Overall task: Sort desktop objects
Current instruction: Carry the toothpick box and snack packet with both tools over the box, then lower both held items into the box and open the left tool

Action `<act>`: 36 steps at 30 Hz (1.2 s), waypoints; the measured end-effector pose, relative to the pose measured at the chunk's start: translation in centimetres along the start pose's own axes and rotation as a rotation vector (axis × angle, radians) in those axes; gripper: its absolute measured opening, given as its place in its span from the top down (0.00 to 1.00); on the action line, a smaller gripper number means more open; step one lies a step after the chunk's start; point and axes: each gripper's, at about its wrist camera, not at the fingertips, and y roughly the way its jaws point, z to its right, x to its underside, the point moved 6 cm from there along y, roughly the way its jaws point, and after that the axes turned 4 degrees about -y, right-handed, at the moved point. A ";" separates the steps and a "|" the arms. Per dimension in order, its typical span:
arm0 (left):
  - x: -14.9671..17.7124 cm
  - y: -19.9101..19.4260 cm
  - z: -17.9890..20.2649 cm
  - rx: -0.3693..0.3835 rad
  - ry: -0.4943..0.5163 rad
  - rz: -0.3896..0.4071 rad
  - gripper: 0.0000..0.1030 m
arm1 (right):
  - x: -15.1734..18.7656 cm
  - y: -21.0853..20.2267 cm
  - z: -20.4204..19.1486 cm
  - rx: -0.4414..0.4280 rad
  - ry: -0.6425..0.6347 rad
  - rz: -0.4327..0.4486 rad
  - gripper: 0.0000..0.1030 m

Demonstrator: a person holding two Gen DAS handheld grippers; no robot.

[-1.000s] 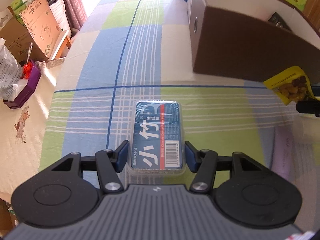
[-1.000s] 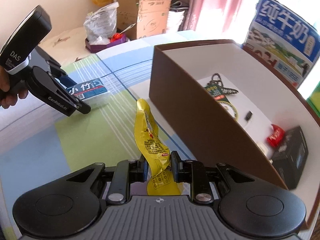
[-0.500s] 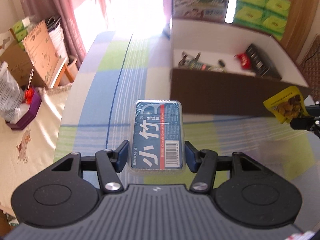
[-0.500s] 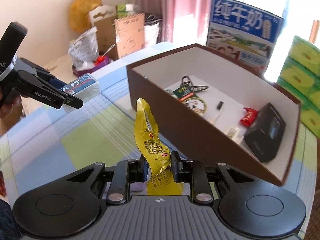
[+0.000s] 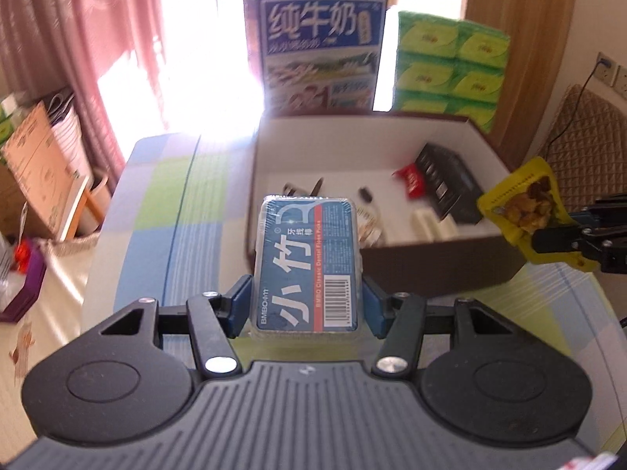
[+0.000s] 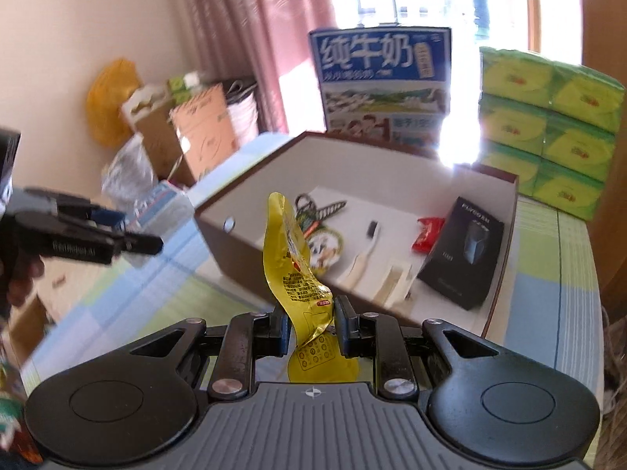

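Note:
My left gripper (image 5: 307, 305) is shut on a blue dental floss box (image 5: 307, 262) and holds it in the air before the brown box (image 5: 431, 270). My right gripper (image 6: 311, 323) is shut on a yellow snack packet (image 6: 298, 270), raised near the box's front wall (image 6: 243, 270). From the left wrist view the packet (image 5: 525, 203) and right gripper (image 5: 564, 235) hang at the box's right end. From the right wrist view the left gripper (image 6: 129, 241) is at left with the floss box (image 6: 156, 203).
Inside the box lie a black carton (image 6: 462, 254), a red sachet (image 6: 429, 233), keys (image 6: 317, 209), a toothbrush (image 6: 364, 254). A milk carton (image 5: 317, 49) and green tissue packs (image 5: 450, 70) stand behind. The checked tablecloth (image 5: 156, 211) ends at left over floor clutter.
Both grippers have risen and tilted up with their loads, moving nearer the brown box; its inside now shows in both views.

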 end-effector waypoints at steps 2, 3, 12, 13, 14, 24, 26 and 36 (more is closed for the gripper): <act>-1.2 0.4 0.7 0.014 0.021 0.013 0.49 | -1.1 0.1 0.5 0.009 0.018 0.017 0.81; -1.8 0.7 1.0 0.019 0.033 0.018 0.49 | -1.7 0.3 0.8 0.014 0.023 0.025 0.81; -6.9 4.5 3.1 0.072 0.073 0.029 0.49 | -5.9 3.1 3.3 0.059 0.095 0.056 0.81; -7.4 5.1 3.2 0.077 0.073 0.024 0.49 | -6.3 3.7 3.7 0.059 0.110 0.055 0.81; -8.0 5.8 3.3 0.080 0.074 0.020 0.49 | -6.6 4.3 4.1 0.058 0.126 0.053 0.81; -11.8 13.8 4.4 0.108 0.076 -0.037 0.49 | -8.1 10.2 8.9 0.078 0.296 -0.004 0.81; -12.2 15.8 4.4 0.101 0.070 -0.065 0.49 | -8.1 11.3 9.9 0.091 0.325 -0.022 0.81; -12.3 22.5 4.9 0.070 0.080 -0.156 0.49 | -7.6 15.3 13.3 0.113 0.443 -0.070 0.81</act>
